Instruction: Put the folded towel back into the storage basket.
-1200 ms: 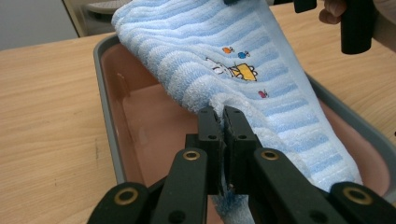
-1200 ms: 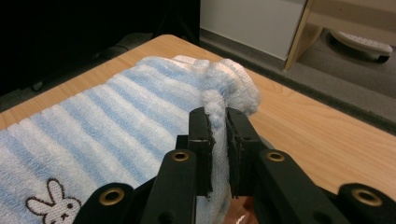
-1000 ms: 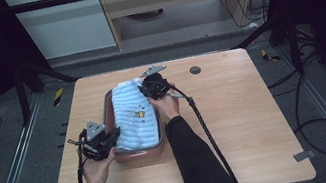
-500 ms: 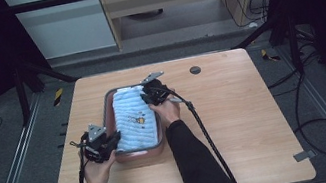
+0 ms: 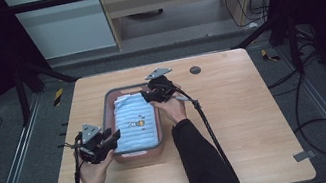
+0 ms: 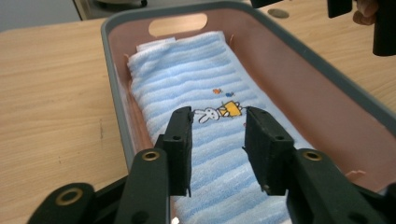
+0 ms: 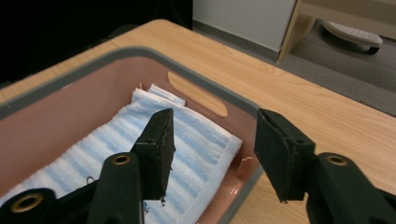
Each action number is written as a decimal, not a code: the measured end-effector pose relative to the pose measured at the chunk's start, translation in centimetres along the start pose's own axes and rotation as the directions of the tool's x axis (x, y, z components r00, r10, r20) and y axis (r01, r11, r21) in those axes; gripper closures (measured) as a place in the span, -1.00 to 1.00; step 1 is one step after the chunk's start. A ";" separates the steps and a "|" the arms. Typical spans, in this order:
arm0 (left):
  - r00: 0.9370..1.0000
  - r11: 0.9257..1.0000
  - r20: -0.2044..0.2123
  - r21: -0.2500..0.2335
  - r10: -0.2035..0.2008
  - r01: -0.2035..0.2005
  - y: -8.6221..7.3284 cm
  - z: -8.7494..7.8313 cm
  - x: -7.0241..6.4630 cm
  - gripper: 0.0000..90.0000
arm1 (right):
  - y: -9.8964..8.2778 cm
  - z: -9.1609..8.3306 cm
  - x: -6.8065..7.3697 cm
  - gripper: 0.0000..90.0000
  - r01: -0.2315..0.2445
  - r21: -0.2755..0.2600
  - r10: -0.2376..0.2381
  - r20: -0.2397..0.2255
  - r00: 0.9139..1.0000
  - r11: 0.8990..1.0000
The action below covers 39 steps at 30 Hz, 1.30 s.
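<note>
A folded blue-and-white striped towel (image 5: pixel 136 121) with a small rabbit print lies flat inside a pink tub (image 5: pixel 158 123) with a grey rim. My left gripper (image 5: pixel 114 135) is at the tub's near left corner. Its jaws have just been opening and stand apart above the towel (image 6: pixel 187 79), gripping nothing. My right gripper (image 5: pixel 146 96) hovers at the far right corner, where its jaws have also just been opening. They are parted over the towel's (image 7: pixel 201 135) far end and the tub's rim (image 7: pixel 140 50). The left gripper (image 6: pixel 218 114) and right gripper (image 7: pixel 215 116) each hold nothing.
A small dark round disc (image 5: pixel 195 70) sits on the wooden table beyond the tub. The right gripper's cable (image 5: pixel 207 124) trails across the table toward the near edge. Bare wood (image 5: pixel 255 105) stretches to the right of the tub.
Both grippers have opened and let go of the towel, which now lies flat in the tub. The right gripper has drawn slightly toward the far right corner.
</note>
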<state>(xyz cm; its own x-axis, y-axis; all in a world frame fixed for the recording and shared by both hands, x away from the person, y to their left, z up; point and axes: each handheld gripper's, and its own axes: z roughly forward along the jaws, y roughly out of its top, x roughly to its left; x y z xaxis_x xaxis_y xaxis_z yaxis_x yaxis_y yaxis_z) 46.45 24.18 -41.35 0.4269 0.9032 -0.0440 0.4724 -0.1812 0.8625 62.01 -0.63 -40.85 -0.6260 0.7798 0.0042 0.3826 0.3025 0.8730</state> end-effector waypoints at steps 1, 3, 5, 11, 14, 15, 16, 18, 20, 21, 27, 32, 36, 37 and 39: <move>1.000 1.000 0.003 -0.006 0.001 -0.001 0.1 -0.2 0.0 0.27 | 0.0 -0.6 -0.2 -0.04 -0.008 -0.010 0.008 0.003 1.000 1.000; 1.000 1.000 0.010 -0.022 0.008 -0.008 0.2 -0.6 0.0 0.16 | 0.0 -1.5 -0.6 -0.13 -0.019 -0.023 0.019 0.007 1.000 1.000; 1.000 0.999 0.021 -0.035 0.010 -0.009 0.3 -0.9 0.0 0.05 | -0.1 -2.6 -1.1 -0.21 -0.029 -0.037 0.030 0.013 0.999 0.999; 0.999 0.999 0.042 -0.042 0.019 -0.017 0.3 -1.5 0.2 -0.19 | -1.1 -5.8 -2.9 -0.38 -0.065 -0.063 0.067 0.037 0.997 0.996; 0.999 0.999 0.045 -0.044 0.018 -0.016 0.2 -1.6 0.4 -0.25 | -1.7 -7.1 -3.7 -0.41 -0.078 -0.080 0.082 0.050 0.995 0.994; 0.999 0.999 0.045 -0.047 0.021 -0.019 0.2 -1.6 0.4 -0.28 | -1.9 -7.5 -3.9 -0.41 -0.083 -0.084 0.087 0.052 0.995 0.993; 0.999 0.999 0.045 -0.048 0.024 -0.022 0.1 -1.7 0.5 -0.29 | -2.2 -8.0 -4.3 -0.43 -0.085 -0.084 0.090 0.058 0.994 0.993; 0.999 0.999 0.044 -0.050 0.022 -0.020 0.1 -1.8 0.7 -0.32 | -2.7 -8.7 -4.7 -0.44 -0.088 -0.084 0.094 0.067 0.993 0.993; 0.999 0.999 0.046 -0.046 0.021 -0.018 0.0 -1.9 0.8 -0.35 | -3.3 -9.6 -5.2 -0.46 -0.097 -0.087 0.104 0.075 0.992 0.991; 0.999 0.999 0.047 -0.043 0.023 -0.021 0.0 -1.9 0.9 -0.36 | -3.7 -10.1 -5.5 -0.47 -0.100 -0.083 0.106 0.079 0.991 0.992; 0.998 0.999 0.048 -0.034 0.031 -0.030 -0.2 -2.0 1.0 -0.39 | -5.5 -12.5 -6.7 -0.51 -0.107 -0.087 0.116 0.103 0.988 0.990; 0.998 0.999 0.044 -0.038 0.038 -0.036 -0.3 -2.2 1.2 -0.41 | -7.0 -14.5 -7.7 -0.53 -0.118 -0.082 0.127 0.126 0.984 0.990; 0.998 0.998 0.036 -0.040 0.043 -0.041 -0.5 -2.4 1.6 -0.41 | -8.4 -15.8 -8.2 -0.55 -0.118 -0.078 0.128 0.140 0.982 0.990; 0.998 0.998 0.033 -0.038 0.046 -0.045 -0.5 -2.4 1.7 -0.40 | -8.6 -16.0 -8.3 -0.55 -0.116 -0.077 0.126 0.144 0.981 0.990; 0.998 0.998 0.028 -0.043 0.048 -0.047 -0.6 -2.5 1.9 -0.39 | -9.4 -16.7 -8.6 -0.55 -0.122 -0.070 0.131 0.151 0.980 0.990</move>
<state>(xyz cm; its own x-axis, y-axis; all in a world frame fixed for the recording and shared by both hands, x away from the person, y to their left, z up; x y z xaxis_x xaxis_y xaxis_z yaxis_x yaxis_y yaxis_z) 45.03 26.97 -40.68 0.4705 0.8823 -0.0162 0.4182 -0.2067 0.8845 52.46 -19.36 -40.90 -0.4606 0.8865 0.0450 0.4071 0.1660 0.8982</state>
